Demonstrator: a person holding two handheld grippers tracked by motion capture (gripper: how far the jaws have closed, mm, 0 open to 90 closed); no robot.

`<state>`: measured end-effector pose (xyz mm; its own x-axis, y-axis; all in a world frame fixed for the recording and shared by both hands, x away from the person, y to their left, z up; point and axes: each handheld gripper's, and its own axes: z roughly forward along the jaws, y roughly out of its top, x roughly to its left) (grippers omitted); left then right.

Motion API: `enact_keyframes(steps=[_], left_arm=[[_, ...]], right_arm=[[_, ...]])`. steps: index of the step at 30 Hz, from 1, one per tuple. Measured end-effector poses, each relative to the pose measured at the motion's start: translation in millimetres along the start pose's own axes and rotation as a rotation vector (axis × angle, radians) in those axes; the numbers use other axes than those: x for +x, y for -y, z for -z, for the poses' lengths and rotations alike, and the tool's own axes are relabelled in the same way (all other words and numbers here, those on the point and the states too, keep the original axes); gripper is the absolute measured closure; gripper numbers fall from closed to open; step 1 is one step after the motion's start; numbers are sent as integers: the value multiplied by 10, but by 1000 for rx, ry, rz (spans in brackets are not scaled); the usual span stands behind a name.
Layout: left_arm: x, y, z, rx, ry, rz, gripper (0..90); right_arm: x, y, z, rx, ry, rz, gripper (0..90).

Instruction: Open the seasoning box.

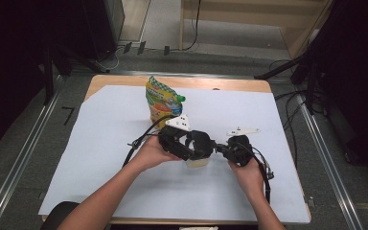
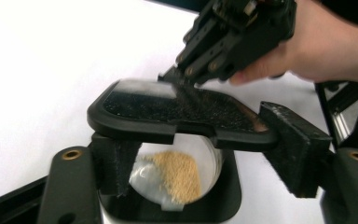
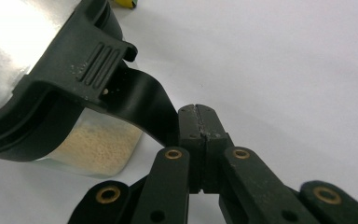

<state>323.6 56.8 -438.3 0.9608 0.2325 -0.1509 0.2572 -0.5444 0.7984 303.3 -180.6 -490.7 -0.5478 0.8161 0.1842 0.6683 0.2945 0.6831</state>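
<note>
A small clear container (image 2: 186, 175) with yellowish grains (image 3: 100, 147) in it stands on the white sheet, under my hands in the high view (image 1: 197, 162). Its black lid (image 2: 168, 109) sits tilted on top. My left gripper (image 2: 205, 154) straddles the container with its jaws open. The left pad (image 2: 116, 170) is at the container's wall; the right pad (image 2: 293, 149) stands off the wall and meets the lid's rim. My right gripper (image 3: 198, 114) is shut, its tips against the lid's black flap (image 3: 144, 100). In the left gripper view the right gripper (image 2: 175, 77) rests on the lid's far edge.
A yellow printed pouch with a green cap (image 1: 162, 101) stands behind the hands at the back middle. The white sheet (image 1: 100, 158) covers most of the wooden table (image 1: 220, 84). Cables trail from both grippers. Dark stands and metal rails flank the table.
</note>
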Motion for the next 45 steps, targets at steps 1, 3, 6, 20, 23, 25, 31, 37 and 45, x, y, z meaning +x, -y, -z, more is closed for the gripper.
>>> enact_keyframes(steps=[1, 3, 6, 20, 23, 25, 31, 37, 45], left_arm=[[0, 0, 0, 0, 0, 0, 322], [-44, -36, -26, 40, 4, -15, 364], [-77, -71, -38, 55, 9, -3, 404], [-134, -211, 21, 45, 79, 49, 641], [-135, -225, 27, 37, 84, 50, 699], [-129, -241, 22, 31, 85, 57, 726], [-120, -292, -34, 30, 96, 45, 772], [-113, -310, -104, 24, 104, 43, 768], [-74, -319, -149, 22, 127, 51, 763]], right_arm=[[0, 0, 0, 0, 0, 0, 900], [2, 4, 10, -5, -6, -8, 900], [6, 8, 35, -10, -14, -11, 900], [29, 42, 109, -20, -23, -14, 900], [31, 46, 113, -22, -24, -12, 900], [38, 52, 117, -25, -20, -18, 900], [59, 61, 114, -29, -23, -27, 900], [93, 72, 118, -28, -16, -21, 900], [78, 98, 135, -44, -35, -24, 900]])
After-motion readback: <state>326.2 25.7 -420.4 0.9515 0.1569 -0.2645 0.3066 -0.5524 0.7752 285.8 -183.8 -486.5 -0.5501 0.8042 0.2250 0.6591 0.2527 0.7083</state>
